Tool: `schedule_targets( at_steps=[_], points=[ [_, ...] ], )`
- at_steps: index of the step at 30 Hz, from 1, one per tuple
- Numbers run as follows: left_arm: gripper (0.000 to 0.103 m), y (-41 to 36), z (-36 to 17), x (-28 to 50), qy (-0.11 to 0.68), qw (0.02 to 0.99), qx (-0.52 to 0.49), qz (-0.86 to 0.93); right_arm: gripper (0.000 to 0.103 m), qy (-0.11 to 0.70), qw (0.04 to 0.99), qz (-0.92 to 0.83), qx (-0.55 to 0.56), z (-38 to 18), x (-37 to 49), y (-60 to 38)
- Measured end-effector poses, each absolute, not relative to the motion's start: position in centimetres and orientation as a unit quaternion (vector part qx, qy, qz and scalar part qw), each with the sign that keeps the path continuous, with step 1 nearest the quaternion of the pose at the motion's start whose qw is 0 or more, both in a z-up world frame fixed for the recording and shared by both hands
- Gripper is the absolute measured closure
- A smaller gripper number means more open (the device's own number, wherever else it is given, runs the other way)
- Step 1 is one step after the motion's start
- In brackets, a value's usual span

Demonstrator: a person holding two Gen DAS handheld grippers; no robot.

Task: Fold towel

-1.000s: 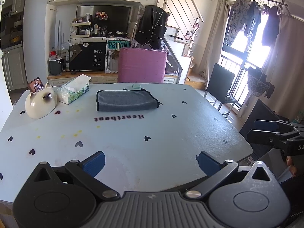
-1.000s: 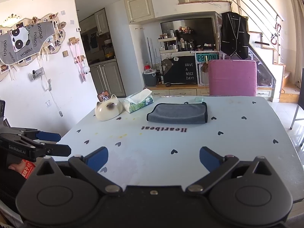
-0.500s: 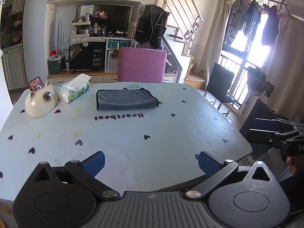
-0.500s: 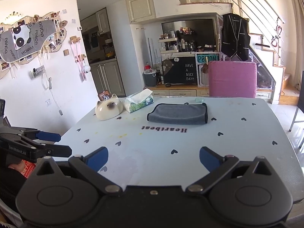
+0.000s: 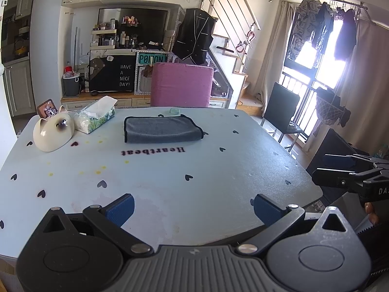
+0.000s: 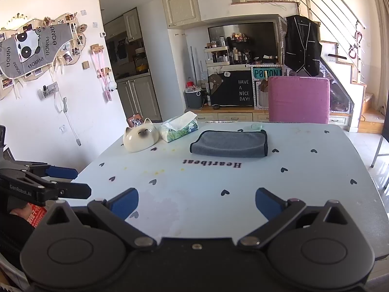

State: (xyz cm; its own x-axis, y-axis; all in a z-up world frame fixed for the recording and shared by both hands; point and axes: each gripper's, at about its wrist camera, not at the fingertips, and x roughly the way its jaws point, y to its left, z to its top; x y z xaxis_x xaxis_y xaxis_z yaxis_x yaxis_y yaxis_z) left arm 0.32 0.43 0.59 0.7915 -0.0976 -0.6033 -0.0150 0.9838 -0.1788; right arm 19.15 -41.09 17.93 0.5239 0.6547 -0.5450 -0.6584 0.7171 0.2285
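Towel: a grey towel (image 5: 162, 130) with dark edging lies folded into a flat rectangle on the far half of the table (image 5: 218, 170). It sits just beyond the word "Heartbeat" (image 5: 152, 150) printed on the tabletop. From the right wrist view the same towel (image 6: 229, 144) shows a rounded fold along its near edge.

Left gripper: the left gripper (image 5: 192, 205) hovers over the near edge of the table, well apart from the towel. Its blue-padded fingers (image 5: 120, 208) are spread wide and hold nothing.

Right gripper: the right gripper (image 6: 196, 203) also hangs over the near edge of the table, well apart from the towel. Its fingers (image 6: 267, 204) are spread wide with nothing between them.

Beside the towel: a tissue box (image 5: 95, 117) stands near the towel's left end, white tissue poking out of the top. A cream cat-shaped ceramic piece (image 5: 53, 132) sits just left of the tissue box. A small pale green object (image 5: 175, 111) lies just behind the towel, close to the table's far edge; it is too small to identify.

Behind the towel: a pink chair (image 5: 181, 85) stands against the far edge of the table.

Tabletop: pale blue, scattered with small dark heart prints and a few yellow spots nearer than the tissue box.
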Motion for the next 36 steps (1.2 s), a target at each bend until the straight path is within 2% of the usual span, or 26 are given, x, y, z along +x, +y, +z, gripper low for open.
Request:
schedule_targets(
  at_steps=[36],
  points=[
    [0.000, 0.60, 0.80, 0.22, 0.322, 0.943, -0.089, -0.019, 0.001, 0.312, 0.873, 0.376, -0.003, 17.89, 19.16, -41.05]
  ],
)
